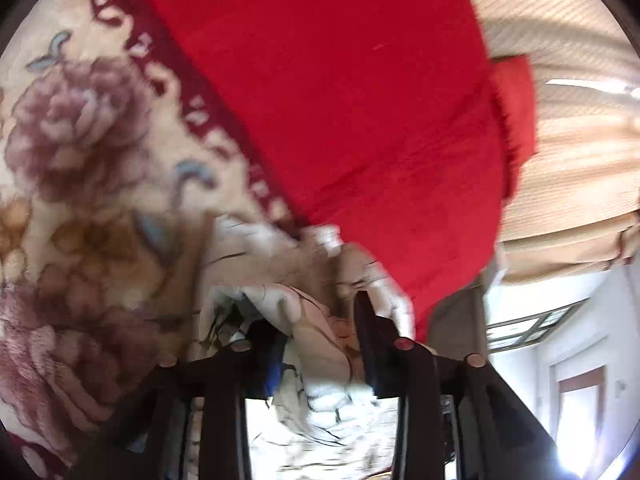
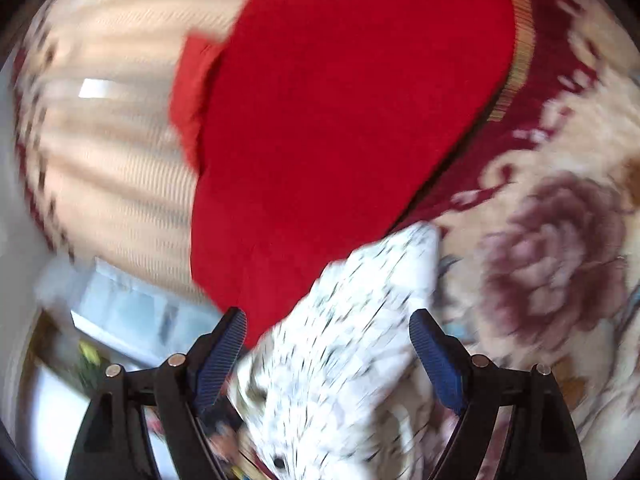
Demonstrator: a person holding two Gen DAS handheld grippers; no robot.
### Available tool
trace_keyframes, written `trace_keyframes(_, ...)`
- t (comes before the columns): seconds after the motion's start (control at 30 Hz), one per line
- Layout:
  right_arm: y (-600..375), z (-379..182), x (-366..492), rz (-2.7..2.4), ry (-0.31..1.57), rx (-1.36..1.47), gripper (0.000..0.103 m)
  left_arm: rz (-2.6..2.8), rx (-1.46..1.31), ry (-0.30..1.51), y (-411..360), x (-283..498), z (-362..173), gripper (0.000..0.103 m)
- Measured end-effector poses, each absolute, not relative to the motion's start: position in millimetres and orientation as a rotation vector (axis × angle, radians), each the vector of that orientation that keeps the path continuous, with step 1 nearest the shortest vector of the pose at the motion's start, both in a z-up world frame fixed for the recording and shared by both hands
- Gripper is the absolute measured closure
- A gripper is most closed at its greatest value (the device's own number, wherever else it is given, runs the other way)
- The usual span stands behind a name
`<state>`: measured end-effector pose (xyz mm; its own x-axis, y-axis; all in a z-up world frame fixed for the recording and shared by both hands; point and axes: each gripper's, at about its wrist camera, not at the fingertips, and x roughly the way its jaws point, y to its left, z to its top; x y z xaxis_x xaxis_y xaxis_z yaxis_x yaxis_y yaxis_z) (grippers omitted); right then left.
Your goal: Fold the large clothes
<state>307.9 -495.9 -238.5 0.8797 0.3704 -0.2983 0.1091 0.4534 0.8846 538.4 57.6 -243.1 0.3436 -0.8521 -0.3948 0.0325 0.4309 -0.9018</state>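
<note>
A white garment with thin black marks is bunched between the fingers of my left gripper, which is shut on it above the bed. The same garment hangs in a blurred fold between the blue pads of my right gripper. Those jaws stand wide apart, and the cloth lies between them without being pinched. A large red cloth lies spread flat on the bed just beyond both grippers; it also shows in the right wrist view.
A floral blanket with a dark red border covers the bed; it also shows in the right wrist view. A beige striped cover lies past the red cloth. A door and wall show at lower right.
</note>
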Motion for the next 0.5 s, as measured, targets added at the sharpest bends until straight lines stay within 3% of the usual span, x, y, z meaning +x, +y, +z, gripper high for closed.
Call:
trace_keyframes(0.03, -481.3, -227.0, 310.1, 0.189, 0.51, 1.037, 0.017, -0.713, -0.978, 1.043, 59.8, 536.8, -235.9, 0.046)
trace_keyframes(0.2, -394.2, -198.8, 323.4, 0.273, 0.612, 0.779, 0.018, -0.611, -1.107, 0.797, 94.1, 518.6, -205.0, 0.017)
trace_keyframes(0.3, -352.6, -201.3, 318.4, 0.276, 0.641, 0.676, 0.02, -0.546, -0.982, 0.9, 90.4, 505.6, -200.8, 0.016)
trace_keyframes(0.37, -341.0, -210.1, 315.1, 0.262, 0.659, 0.662, 0.033, -0.559, -0.786, 0.956, 70.4, 485.0, -197.1, 0.016)
trace_keyframes(0.43, -332.7, -223.0, 314.0, 0.174, 0.689, 0.599, 0.038, -0.596, -0.575, 0.987, 44.3, 454.2, -199.2, 0.016)
trace_keyframes(0.5, -329.0, -245.8, 319.5, 0.091, 0.753, 0.549, 0.05, -0.628, -0.376, 1.013, 17.6, 420.0, -207.4, 0.016)
